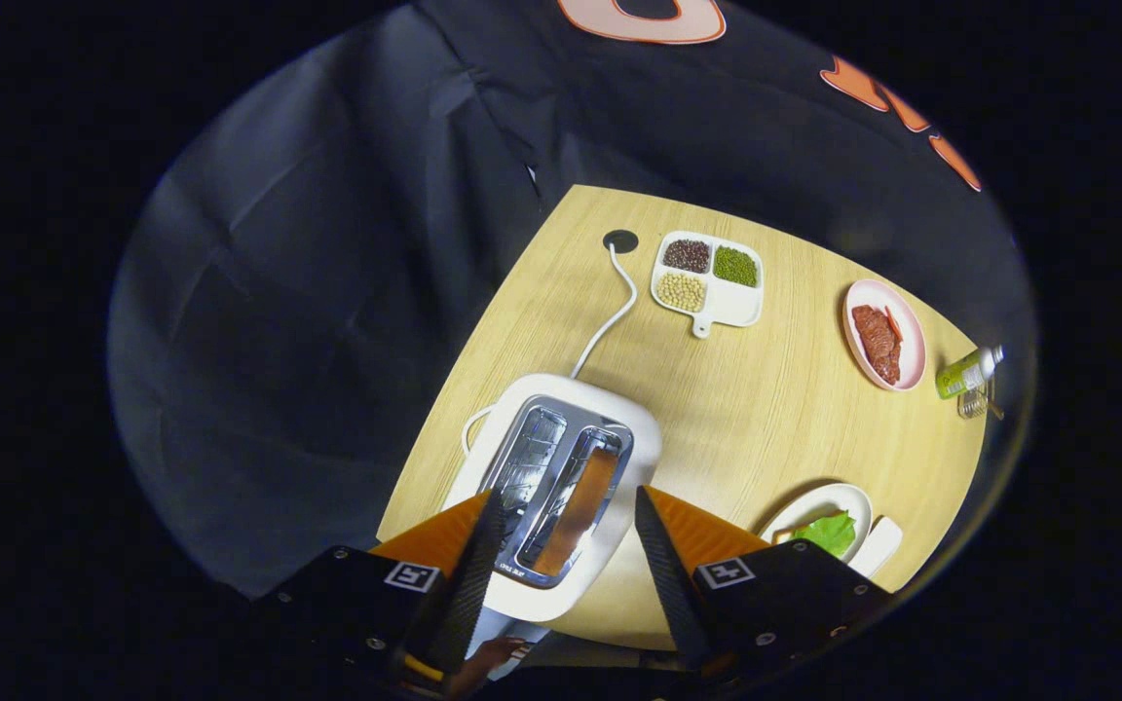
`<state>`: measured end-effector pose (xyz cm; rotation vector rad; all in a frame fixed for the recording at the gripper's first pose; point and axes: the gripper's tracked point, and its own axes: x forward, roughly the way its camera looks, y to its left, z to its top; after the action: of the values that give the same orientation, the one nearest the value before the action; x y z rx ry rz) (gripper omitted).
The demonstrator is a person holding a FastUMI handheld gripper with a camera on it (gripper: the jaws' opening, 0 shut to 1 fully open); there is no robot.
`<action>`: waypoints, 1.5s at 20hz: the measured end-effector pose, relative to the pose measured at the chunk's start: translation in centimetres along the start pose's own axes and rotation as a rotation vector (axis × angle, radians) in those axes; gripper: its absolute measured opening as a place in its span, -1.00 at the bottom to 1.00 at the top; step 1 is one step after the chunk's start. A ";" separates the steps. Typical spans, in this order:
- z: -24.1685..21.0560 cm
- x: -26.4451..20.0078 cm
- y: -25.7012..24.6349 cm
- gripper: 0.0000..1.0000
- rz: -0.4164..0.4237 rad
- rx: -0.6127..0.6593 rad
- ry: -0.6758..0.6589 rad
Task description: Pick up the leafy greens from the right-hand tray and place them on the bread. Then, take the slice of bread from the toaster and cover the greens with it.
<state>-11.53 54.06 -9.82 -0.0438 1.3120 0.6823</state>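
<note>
My gripper [566, 511] hangs open high above the white toaster [634, 438], its fingers spread to either side of the toaster's near end. A brown bread slice [580, 506] stands in the toaster's right slot, between my fingers and below them. The left slot looks empty. To the right of the right finger sits a white plate [848, 497] with the leafy greens [829, 533] lying on something pale that is mostly hidden. Nothing is held.
The toaster's white cord [615, 316] runs back to a hole in the wooden table [766, 409]. Beyond lie a divided white dish of beans [707, 277], a pink plate with red meat [882, 336], and a small green bottle [968, 372] near the table's right edge.
</note>
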 end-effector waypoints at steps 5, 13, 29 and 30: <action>-0.7 2.0 -0.7 0.39 -0.101 -0.006 0.062; -0.7 3.6 -1.6 -0.68 -0.157 0.045 0.055; 2.4 -7.1 -6.0 -0.78 0.084 0.214 -0.181; 2.2 -7.8 -6.8 -0.78 0.095 0.221 -0.194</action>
<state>-7.09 46.05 -4.52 0.2590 1.2000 0.6023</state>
